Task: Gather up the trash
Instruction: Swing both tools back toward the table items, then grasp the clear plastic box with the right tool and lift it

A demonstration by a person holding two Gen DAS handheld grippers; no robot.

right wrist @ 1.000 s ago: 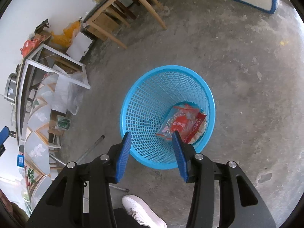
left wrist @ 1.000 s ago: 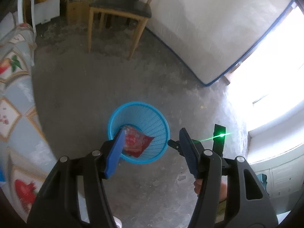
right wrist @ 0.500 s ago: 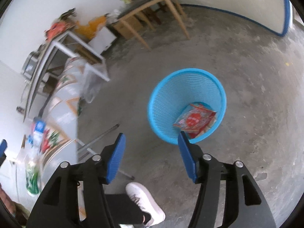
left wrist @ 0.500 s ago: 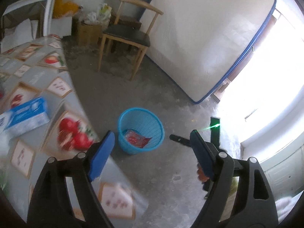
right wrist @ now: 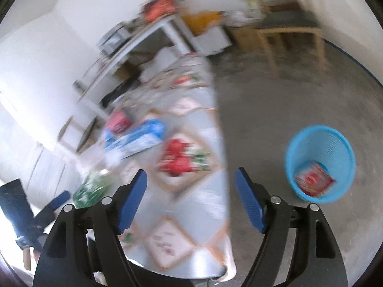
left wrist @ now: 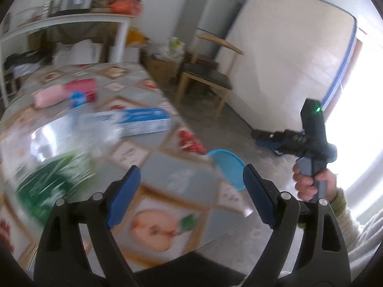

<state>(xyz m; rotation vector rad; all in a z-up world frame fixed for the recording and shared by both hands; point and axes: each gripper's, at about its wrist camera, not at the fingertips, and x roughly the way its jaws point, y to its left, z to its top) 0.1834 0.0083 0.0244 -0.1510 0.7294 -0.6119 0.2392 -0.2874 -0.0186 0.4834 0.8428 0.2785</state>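
A table [left wrist: 167,167] covered in a fruit-patterned cloth is seen under both tongs, with a blue-and-white box [left wrist: 141,120] lying beyond them. The left tongs [left wrist: 191,191] and right tongs [right wrist: 190,198] are spread wide, nothing gripped. Right of the right tongs, a blue wastebasket [right wrist: 335,143] on the concrete floor [right wrist: 275,95] holds a red wrapper [right wrist: 313,180].

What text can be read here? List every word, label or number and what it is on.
None can be read.
Blue and white box on the table: print is motion-blurred.
Red wrapper in the blue basket: print too small and blurred.
Red packet: blurred.
Tablecloth panels: markings illegible.
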